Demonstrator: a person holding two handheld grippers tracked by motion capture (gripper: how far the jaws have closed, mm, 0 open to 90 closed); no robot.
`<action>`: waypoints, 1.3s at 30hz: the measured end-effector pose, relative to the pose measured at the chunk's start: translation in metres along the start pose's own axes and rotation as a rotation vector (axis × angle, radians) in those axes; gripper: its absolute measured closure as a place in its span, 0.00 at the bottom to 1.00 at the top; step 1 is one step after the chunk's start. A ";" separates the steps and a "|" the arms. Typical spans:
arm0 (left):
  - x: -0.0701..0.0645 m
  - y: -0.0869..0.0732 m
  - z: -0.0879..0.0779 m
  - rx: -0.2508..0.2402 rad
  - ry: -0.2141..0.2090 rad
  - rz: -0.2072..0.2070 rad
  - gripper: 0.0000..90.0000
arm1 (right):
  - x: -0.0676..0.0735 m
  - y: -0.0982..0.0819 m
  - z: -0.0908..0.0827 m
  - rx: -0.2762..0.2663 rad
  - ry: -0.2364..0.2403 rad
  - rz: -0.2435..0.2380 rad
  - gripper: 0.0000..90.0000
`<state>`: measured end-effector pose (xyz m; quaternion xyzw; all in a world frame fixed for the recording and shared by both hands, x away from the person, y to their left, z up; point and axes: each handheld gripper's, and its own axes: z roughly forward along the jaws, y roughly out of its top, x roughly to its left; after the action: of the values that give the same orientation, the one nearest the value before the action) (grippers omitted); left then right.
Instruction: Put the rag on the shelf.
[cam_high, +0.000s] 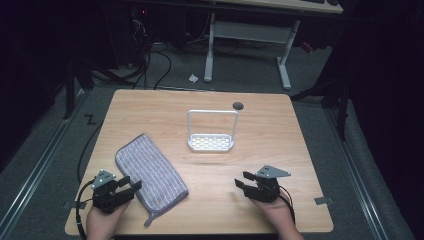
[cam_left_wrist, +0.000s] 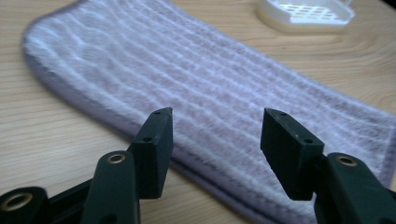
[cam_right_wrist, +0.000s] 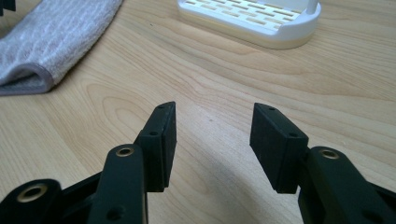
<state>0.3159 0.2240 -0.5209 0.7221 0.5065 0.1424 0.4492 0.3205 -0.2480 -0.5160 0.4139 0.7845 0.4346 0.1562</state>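
Observation:
A grey-lilac ribbed cloth (cam_high: 150, 171) lies flat on the wooden table (cam_high: 280, 125), left of centre, with a small loop at its near corner. My left gripper (cam_high: 131, 183) rests at the cloth's near left edge, open; in the left gripper view the cloth (cam_left_wrist: 201, 79) stretches just beyond the jaws, nothing between them. A white slotted stand (cam_high: 211, 143) with an upright wire frame sits mid-table. My right gripper (cam_high: 243, 180) is open at the near right over bare wood. The right gripper view shows the stand (cam_right_wrist: 254, 21) ahead and the cloth's corner (cam_right_wrist: 51, 37) at upper left.
A dark round hole (cam_high: 238, 105) marks the table's far side. Beyond the table stands a white desk frame (cam_high: 247, 45) amid floor cables. Tape tabs stick out at the table's near corners. Bare wood lies between the two grippers.

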 end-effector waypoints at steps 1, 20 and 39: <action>-0.004 0.002 0.002 0.002 0.011 0.023 0.48 | -0.001 -0.001 0.000 0.002 0.002 0.011 0.56; -0.063 -0.002 0.045 0.139 -0.039 0.240 1.00 | 0.004 0.002 0.000 -0.007 -0.008 0.001 0.76; -0.122 -0.011 0.044 0.158 -0.320 0.341 0.78 | 0.050 0.015 0.030 0.050 0.071 -0.139 1.00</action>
<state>0.2840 0.0977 -0.5234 0.8435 0.3092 0.0596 0.4352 0.3159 -0.1877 -0.5159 0.3466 0.8270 0.4173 0.1478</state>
